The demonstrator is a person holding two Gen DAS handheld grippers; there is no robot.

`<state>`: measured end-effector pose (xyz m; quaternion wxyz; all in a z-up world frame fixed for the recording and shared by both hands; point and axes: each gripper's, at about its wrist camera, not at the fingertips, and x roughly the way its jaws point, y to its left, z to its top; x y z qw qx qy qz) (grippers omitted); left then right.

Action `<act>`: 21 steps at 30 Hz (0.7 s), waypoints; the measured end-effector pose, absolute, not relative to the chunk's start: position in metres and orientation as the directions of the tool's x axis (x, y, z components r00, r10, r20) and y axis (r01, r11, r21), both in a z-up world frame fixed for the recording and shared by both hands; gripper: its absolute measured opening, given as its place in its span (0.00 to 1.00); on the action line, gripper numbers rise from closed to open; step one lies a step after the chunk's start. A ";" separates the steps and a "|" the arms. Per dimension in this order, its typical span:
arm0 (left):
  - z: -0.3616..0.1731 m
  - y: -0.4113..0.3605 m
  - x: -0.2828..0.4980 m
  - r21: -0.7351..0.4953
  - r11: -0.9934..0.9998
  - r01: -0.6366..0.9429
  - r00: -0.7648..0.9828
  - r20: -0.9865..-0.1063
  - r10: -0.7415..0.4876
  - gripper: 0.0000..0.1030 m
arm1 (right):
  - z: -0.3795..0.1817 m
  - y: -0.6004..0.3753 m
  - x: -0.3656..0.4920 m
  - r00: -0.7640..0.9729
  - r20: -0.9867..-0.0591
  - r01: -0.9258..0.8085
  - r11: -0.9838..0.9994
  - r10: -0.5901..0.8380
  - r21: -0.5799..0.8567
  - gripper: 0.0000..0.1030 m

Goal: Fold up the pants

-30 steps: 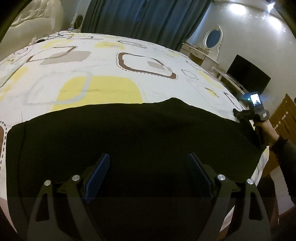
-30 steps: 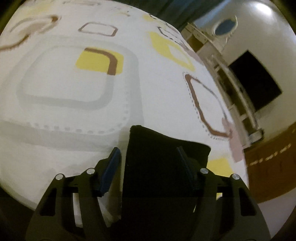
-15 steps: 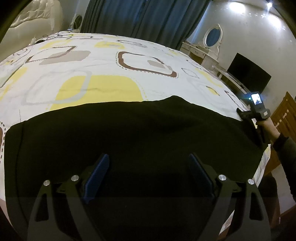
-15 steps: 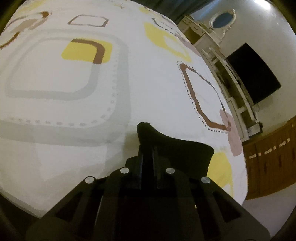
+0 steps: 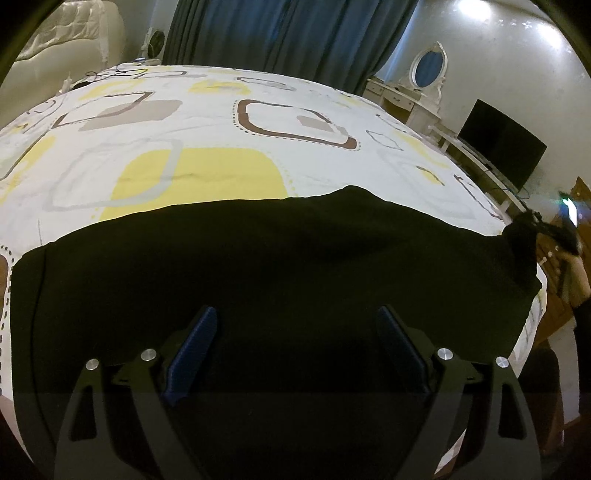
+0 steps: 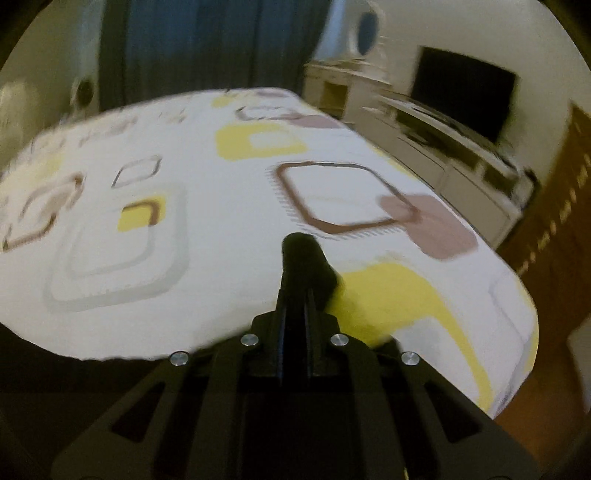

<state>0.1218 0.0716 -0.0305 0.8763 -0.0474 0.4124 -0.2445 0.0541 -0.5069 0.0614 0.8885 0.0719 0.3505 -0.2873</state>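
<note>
Black pants (image 5: 280,266) lie spread across the near edge of the bed in the left wrist view. My left gripper (image 5: 297,325) is open and hovers over the middle of the pants, touching nothing I can see. My right gripper (image 6: 295,291) is shut on one end of the pants (image 6: 306,258), which bunches up above the fingertips and is lifted off the bedspread. In the left wrist view the right gripper (image 5: 543,225) shows at the far right, holding the raised end of the pants.
The bed has a white bedspread (image 5: 207,122) with yellow, grey and brown squares. Blue curtains (image 5: 280,33) hang behind it. A white dresser with an oval mirror (image 5: 424,70) and a black TV (image 5: 502,147) stand to the right.
My right gripper shut on the end of the pants and has lifted it, tilting upward. The left gripper has stayed open over the pants and barely moved.
</note>
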 end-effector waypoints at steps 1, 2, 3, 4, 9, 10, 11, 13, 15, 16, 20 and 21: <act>-0.030 0.071 0.122 -0.284 0.877 0.387 0.541 -0.700 -0.466 0.85 | 0.060 -0.513 0.046 0.589 -0.663 0.574 0.817 -0.462 -0.059 0.07; -0.030 0.071 0.122 -0.284 0.879 0.384 0.542 -0.701 -0.464 0.85 | 0.055 -0.523 0.031 0.590 -0.665 0.594 0.804 -0.458 -0.027 0.06; -0.030 0.071 0.122 -0.284 0.880 0.380 0.543 -0.701 -0.461 0.85 | 0.050 -0.532 0.021 0.589 -0.671 0.610 0.793 -0.450 0.004 0.06; -0.030 0.071 0.122 -0.285 0.881 0.377 0.544 -0.702 -0.460 0.85 | 0.041 -0.542 0.008 0.596 -0.681 0.624 0.780 -0.426 0.058 0.06; -0.029 0.069 0.121 -0.282 0.888 0.363 0.545 -0.708 -0.448 0.85 | 0.003 -0.562 -0.029 0.635 -0.691 0.648 0.725 -0.345 0.234 0.06; -0.029 0.068 0.121 -0.283 0.889 0.360 0.545 -0.710 -0.446 0.85 | -0.003 -0.563 -0.036 0.642 -0.687 0.653 0.712 -0.341 0.256 0.06; -0.028 0.068 0.122 -0.283 0.890 0.357 0.545 -0.711 -0.444 0.85 | -0.006 -0.564 -0.041 0.652 -0.679 0.654 0.703 -0.338 0.278 0.06; -0.028 0.067 0.122 -0.280 0.893 0.353 0.542 -0.716 -0.439 0.85 | -0.011 -0.565 -0.048 0.666 -0.666 0.656 0.689 -0.336 0.308 0.06; -0.027 0.067 0.122 -0.281 0.893 0.350 0.541 -0.718 -0.438 0.85 | -0.012 -0.565 -0.060 0.681 -0.649 0.656 0.675 -0.339 0.337 0.06; -0.027 0.066 0.122 -0.282 0.893 0.350 0.540 -0.718 -0.438 0.85 | -0.013 -0.564 -0.064 0.684 -0.642 0.660 0.668 -0.345 0.344 0.06; -0.027 0.066 0.121 -0.281 0.894 0.350 0.542 -0.718 -0.438 0.85 | -0.025 -0.572 -0.073 0.691 -0.646 0.664 0.639 -0.325 0.388 0.06; -0.026 0.066 0.121 -0.281 0.894 0.350 0.542 -0.717 -0.437 0.85 | -0.026 -0.573 -0.075 0.697 -0.643 0.661 0.633 -0.319 0.403 0.06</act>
